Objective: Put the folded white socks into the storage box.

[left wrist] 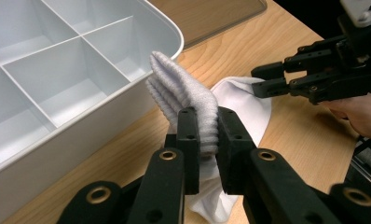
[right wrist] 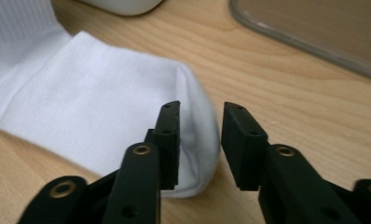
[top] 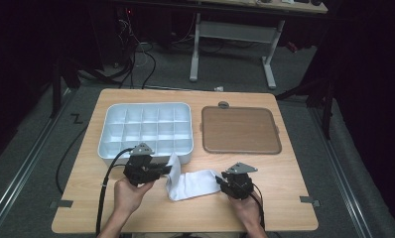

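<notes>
Two grippers: left gripper (left wrist: 207, 140) clamps the sock (top: 193, 182) cuff; right gripper (right wrist: 200, 140) gapes at the toe.
Edges: cuff just beside the tray (top: 108, 157) near wall.
Room: bare table (top: 280, 203) near right.

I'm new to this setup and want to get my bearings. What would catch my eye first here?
Probably the white sock lying near the front of the wooden table, its ribbed cuff lifted and pinched by the left gripper. The right gripper stands open at the sock's toe end. Behind the sock sits a white divided tray with bare compartments, and a brown lid lies flat to its right.
</notes>
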The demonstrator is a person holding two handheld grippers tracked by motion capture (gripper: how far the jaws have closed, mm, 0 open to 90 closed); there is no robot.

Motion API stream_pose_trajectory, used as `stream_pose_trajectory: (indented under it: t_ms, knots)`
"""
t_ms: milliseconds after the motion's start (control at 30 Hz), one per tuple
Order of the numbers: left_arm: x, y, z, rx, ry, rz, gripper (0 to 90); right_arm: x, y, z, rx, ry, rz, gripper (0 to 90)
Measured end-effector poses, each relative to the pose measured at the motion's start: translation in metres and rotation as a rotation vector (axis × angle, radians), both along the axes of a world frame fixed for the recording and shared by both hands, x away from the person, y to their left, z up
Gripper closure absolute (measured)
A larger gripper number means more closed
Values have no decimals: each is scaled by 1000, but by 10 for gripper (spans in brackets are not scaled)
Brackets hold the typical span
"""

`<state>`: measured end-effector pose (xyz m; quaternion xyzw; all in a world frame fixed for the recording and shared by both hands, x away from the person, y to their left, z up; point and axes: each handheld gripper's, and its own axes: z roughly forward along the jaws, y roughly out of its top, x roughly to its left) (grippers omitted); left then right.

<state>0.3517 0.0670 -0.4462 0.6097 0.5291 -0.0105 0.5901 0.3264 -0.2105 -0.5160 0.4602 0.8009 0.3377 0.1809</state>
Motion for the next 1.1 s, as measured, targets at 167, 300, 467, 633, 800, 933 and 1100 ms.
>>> stream_pose_trajectory:
  t_ms: [167,300,467,633,800,933,1100]
  knots:
    - [-2,-7,0,16,-15,-14,810,-4,2,-4,25,10,19,794]
    - [-2,-13,-1,18,-5,-29,809,-8,6,-5,35,6,26,823]
    - [-4,-20,-4,39,-12,-51,809,-12,10,-6,50,5,30,830]
    - [-5,-28,-8,57,-15,-67,809,-13,13,-7,61,9,36,831]
    - [-6,-37,-12,66,-11,-80,807,-13,15,-8,68,10,38,831]
    - [-5,-45,-18,74,1,-94,807,-12,16,-11,65,8,42,828]
    - [-5,-55,-23,89,10,-109,807,-12,15,-13,64,1,47,823]
